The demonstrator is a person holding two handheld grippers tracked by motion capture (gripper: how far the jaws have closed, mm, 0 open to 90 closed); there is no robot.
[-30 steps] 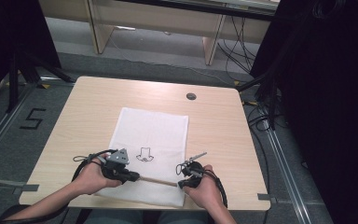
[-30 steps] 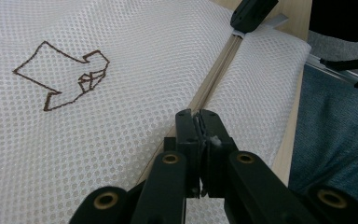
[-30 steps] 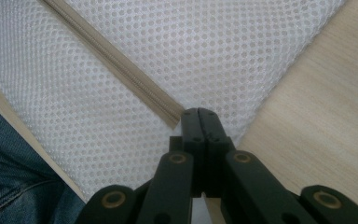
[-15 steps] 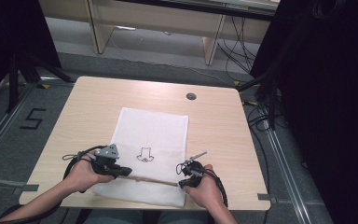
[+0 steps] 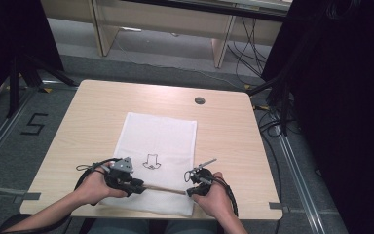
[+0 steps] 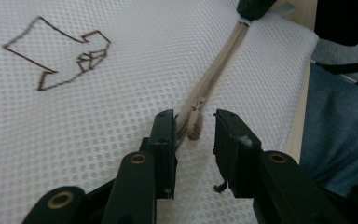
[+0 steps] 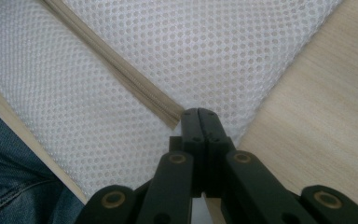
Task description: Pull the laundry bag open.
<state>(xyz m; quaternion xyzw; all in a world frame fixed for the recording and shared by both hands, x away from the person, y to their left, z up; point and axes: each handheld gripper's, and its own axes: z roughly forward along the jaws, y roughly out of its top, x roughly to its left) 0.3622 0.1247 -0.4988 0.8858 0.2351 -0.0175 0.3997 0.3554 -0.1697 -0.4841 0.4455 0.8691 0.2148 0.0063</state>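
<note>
My left gripper (image 6: 193, 130) has just been opening: jaws apart, zipper pull (image 6: 194, 125) loose between them, pads not pressing. My right gripper (image 7: 199, 116) is clamped shut on the mesh bag (image 5: 160, 141) at the zipper (image 7: 116, 70) end, lower centre of its view. The bag lies flat mid-table, zipper along its lower edge in the high view. Risk: if I reclose off-centre, the pull slips out; tugging could drag the bag from the right grip.
</note>
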